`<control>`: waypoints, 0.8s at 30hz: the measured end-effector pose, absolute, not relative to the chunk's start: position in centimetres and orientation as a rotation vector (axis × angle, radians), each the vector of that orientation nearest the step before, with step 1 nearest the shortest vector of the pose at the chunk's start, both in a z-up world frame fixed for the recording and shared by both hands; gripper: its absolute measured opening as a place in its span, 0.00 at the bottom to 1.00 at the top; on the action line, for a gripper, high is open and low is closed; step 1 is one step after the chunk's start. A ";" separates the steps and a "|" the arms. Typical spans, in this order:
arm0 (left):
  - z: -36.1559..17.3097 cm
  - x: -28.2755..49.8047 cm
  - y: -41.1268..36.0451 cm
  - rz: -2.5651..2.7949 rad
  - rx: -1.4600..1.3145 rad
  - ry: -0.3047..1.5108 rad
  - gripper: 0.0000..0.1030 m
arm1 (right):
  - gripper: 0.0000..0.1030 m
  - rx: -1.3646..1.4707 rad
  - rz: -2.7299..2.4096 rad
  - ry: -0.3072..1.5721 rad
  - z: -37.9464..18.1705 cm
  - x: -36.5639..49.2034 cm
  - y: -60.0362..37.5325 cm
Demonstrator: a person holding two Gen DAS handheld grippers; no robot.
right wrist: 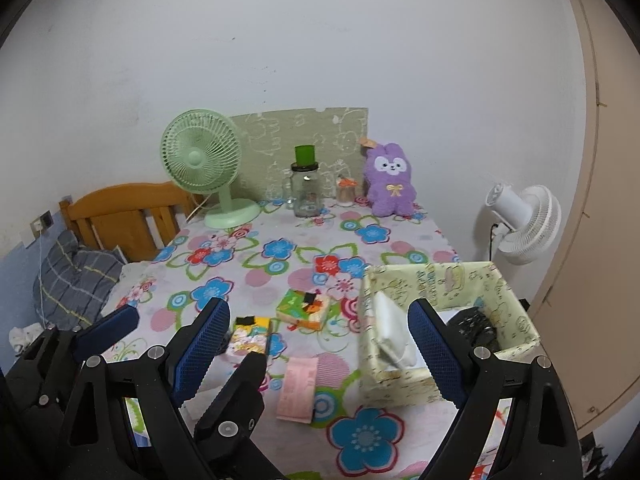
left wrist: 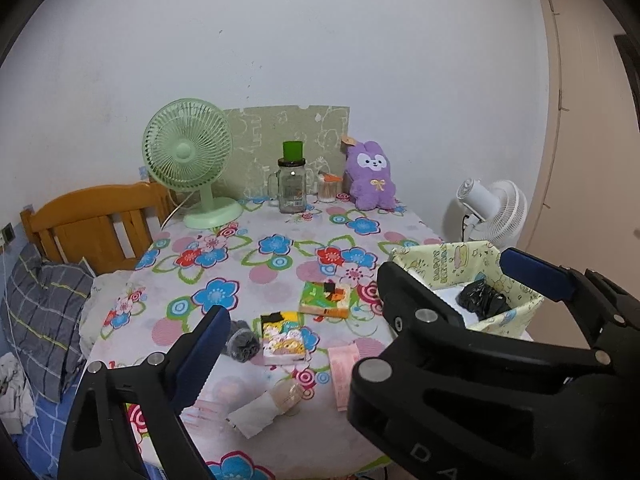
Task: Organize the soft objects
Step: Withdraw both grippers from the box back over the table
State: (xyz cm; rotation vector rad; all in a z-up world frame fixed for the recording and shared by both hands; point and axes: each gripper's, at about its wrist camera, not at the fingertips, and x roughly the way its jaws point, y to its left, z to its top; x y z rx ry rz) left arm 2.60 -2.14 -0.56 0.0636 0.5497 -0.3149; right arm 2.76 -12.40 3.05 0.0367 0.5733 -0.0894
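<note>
A yellow patterned fabric box (right wrist: 440, 376) stands at the table's right front; it holds a white tissue pack (right wrist: 390, 332) and a black soft bundle (left wrist: 482, 298). A grey rolled sock (left wrist: 240, 340) lies on the floral tablecloth beside my left gripper's left finger. Two small colourful tissue packs (left wrist: 285, 338) (left wrist: 325, 298) and a pink packet (right wrist: 298, 388) lie mid-table. A purple plush rabbit (right wrist: 390, 180) sits at the back. My left gripper (left wrist: 360, 312) is open and empty above the table's front. My right gripper (right wrist: 320, 344) is open and empty, its right finger in front of the box.
A green desk fan (left wrist: 192, 160), a glass jar with a green lid (left wrist: 292, 184) and a cotton-swab pot (left wrist: 328, 188) stand along the back wall. A white fan (right wrist: 524, 224) is off the table's right. A wooden headboard (left wrist: 92, 224) and bedding are at left. A clear wrapper (left wrist: 268, 408) lies near the front.
</note>
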 end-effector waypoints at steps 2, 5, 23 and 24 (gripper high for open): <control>-1.0 2.4 -1.8 -0.297 0.073 0.549 0.92 | 0.90 0.033 -0.091 0.576 2.6 2.8 -12.0; -1.8 2.4 -1.3 -0.287 0.088 0.550 0.91 | 0.90 0.042 -0.082 0.572 1.6 2.8 -11.5; -8.6 3.5 3.7 -0.143 -0.025 0.685 0.92 | 0.90 0.068 -0.024 0.593 -4.7 3.2 -7.8; -9.0 3.6 3.9 -0.128 -0.028 0.691 0.92 | 0.90 0.069 -0.020 0.601 -5.0 3.3 -7.7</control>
